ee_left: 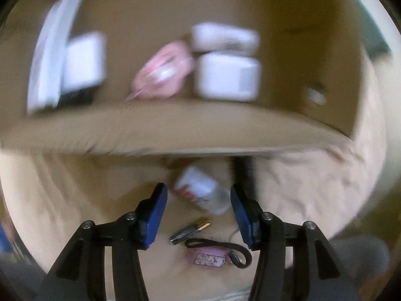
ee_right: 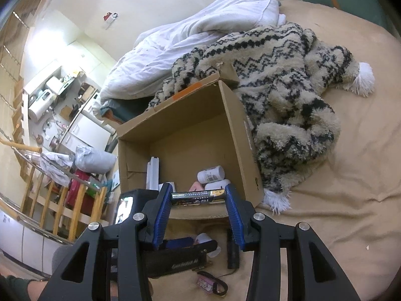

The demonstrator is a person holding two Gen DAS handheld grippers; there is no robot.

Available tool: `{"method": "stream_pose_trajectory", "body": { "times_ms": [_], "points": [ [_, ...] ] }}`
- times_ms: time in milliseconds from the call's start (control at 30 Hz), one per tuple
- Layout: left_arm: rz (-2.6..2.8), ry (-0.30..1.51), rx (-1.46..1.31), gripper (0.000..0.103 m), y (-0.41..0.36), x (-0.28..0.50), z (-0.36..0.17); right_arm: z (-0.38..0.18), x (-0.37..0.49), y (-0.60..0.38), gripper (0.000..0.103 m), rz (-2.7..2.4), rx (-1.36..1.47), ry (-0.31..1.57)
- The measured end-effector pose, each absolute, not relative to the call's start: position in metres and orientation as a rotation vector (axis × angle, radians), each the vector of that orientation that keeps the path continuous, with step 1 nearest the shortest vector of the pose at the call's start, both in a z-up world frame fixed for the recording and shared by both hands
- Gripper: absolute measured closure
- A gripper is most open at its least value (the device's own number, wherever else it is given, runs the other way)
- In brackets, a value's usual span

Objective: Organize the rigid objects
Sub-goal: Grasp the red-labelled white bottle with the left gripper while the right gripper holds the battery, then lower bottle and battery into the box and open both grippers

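Observation:
An open cardboard box (ee_right: 235, 135) stands on the bed. It holds white jars (ee_left: 226, 76), a pink item (ee_left: 163, 71) and white flat boxes (ee_left: 84, 60). My right gripper (ee_right: 198, 198) is shut on a black and gold battery (ee_right: 198, 197), held crosswise just above the box's near rim. My left gripper (ee_left: 199, 195) is open, low over the bed in front of the box (ee_left: 175, 130). A small white bottle with a red label (ee_left: 200, 190) lies between its fingers, untouched. The left view is blurred.
On the tan sheet near the left gripper lie a dark pen-like item with a gold tip (ee_left: 190, 229) and a small pink item on a black strap (ee_left: 213, 253). A patterned fleece blanket (ee_right: 288, 80) and white duvet (ee_right: 188, 37) lie behind the box. The bed's left edge drops to a railing (ee_right: 50, 200).

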State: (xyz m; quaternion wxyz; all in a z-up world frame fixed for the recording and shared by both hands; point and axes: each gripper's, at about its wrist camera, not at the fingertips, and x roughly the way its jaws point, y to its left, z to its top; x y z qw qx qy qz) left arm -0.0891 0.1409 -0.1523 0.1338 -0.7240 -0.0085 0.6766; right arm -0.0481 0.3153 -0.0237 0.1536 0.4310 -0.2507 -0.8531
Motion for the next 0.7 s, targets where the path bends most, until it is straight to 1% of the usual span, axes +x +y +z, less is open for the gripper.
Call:
{"method": "stream_pose_trajectory", "body": {
  "times_ms": [67, 133, 167, 200, 233, 267, 300, 333, 367, 433, 467, 700],
  "points": [
    [1.964, -0.13, -2.156, 0.054, 0.134, -0.089, -0.163, -0.024, -0.048, 0.314, 0.058, -2.446, 1.236, -0.71],
    [1.976, -0.064, -2.134, 0.051, 0.141, -0.086, -0.165, -0.024, -0.047, 0.314, 0.058, -2.445, 1.24, -0.711],
    [1.981, -0.011, -2.123, 0.05, 0.147, -0.084, -0.164, -0.025, -0.048, 0.314, 0.058, -2.444, 1.245, -0.712],
    [1.986, 0.003, -2.124, 0.049, 0.15, -0.083, -0.163, -0.026, -0.048, 0.315, 0.058, -2.445, 1.253, -0.713],
    [1.991, 0.01, -2.121, 0.052, 0.152, -0.081, -0.161, -0.027, -0.049, 0.316, 0.058, -2.447, 1.258, -0.717],
    [1.996, 0.013, -2.114, 0.059, 0.154, -0.079, -0.16, -0.028, -0.049, 0.317, 0.058, -2.445, 1.262, -0.727],
    [1.994, 0.037, -2.124, 0.069, 0.156, -0.078, -0.16, -0.029, -0.05, 0.318, 0.058, -2.444, 1.263, -0.739],
    [1.977, 0.044, -2.141, 0.077, 0.158, -0.074, -0.161, -0.029, -0.05, 0.319, 0.058, -2.445, 1.263, -0.744],
    [1.958, 0.05, -2.148, 0.079, 0.16, -0.071, -0.161, -0.029, -0.051, 0.319, 0.058, -2.445, 1.264, -0.745],
    [1.966, 0.136, -2.11, 0.079, 0.165, -0.065, -0.158, -0.029, -0.051, 0.319, 0.058, -2.444, 1.262, -0.739],
    [1.966, 0.142, -2.099, 0.079, 0.164, -0.064, -0.157, -0.029, -0.051, 0.319, 0.058, -2.445, 1.263, -0.732],
    [2.064, 0.081, -2.033, 0.079, 0.132, -0.07, -0.126, -0.026, -0.05, 0.316, 0.058, -2.465, 1.256, -0.697]
  ]
}}
